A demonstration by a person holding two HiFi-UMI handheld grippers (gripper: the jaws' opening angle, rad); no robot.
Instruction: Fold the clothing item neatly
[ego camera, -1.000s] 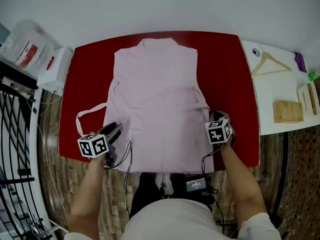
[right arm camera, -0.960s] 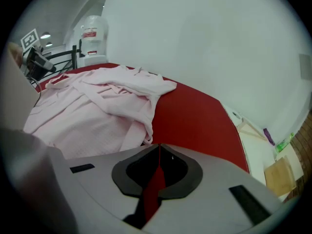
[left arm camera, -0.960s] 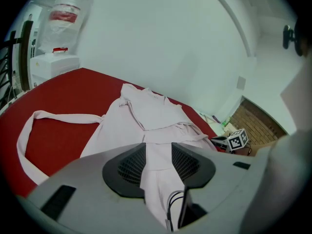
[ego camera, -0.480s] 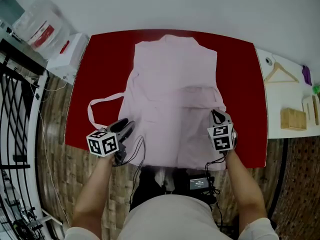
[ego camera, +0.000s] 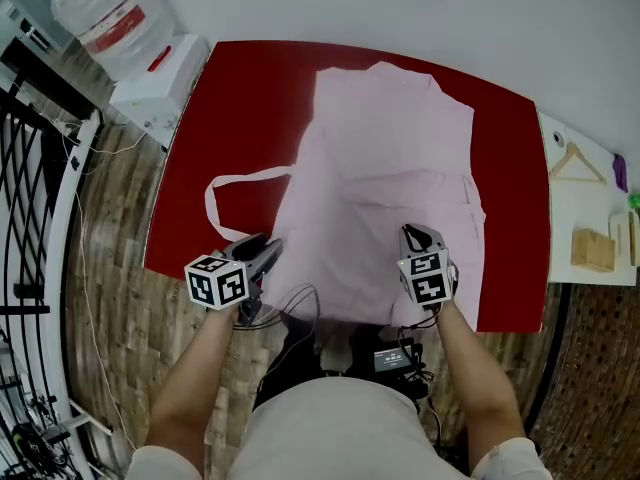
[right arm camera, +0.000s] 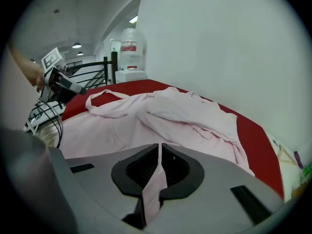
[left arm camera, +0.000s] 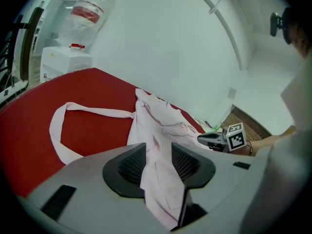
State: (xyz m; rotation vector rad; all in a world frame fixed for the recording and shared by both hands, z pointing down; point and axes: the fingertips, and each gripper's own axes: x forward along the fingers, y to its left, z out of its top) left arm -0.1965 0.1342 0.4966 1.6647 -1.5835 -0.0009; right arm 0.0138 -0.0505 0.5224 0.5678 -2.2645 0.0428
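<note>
A pale pink garment [ego camera: 390, 168] lies spread on the red table [ego camera: 240, 118], its near hem at the front edge. A thin pink strap [ego camera: 225, 193] loops out on its left side. My left gripper [ego camera: 270, 248] is at the hem's left corner. In the left gripper view a bunched fold of the garment [left arm camera: 156, 116] fills the gap between its pads [left arm camera: 132, 164], so the left gripper [left arm camera: 158, 160] is shut on it. My right gripper [ego camera: 408, 231] is at the hem's right part. The right gripper [right arm camera: 160, 165] is shut on a thin edge of the garment [right arm camera: 175, 111].
A water jug [ego camera: 105, 13] and a white box [ego camera: 160, 68] stand beyond the table's left end, with a black railing [ego camera: 30, 168] along the left. On the right, a white side table [ego camera: 560, 213] carries a wooden hanger [ego camera: 577, 163] and a wooden block [ego camera: 592, 248]. Cables hang by the person's waist [ego camera: 395, 358].
Both grippers have slid along the front edge, and the right one has come closer to the left, drawing the hem's right corner inward. The head view has swung, so the table looks tilted.
</note>
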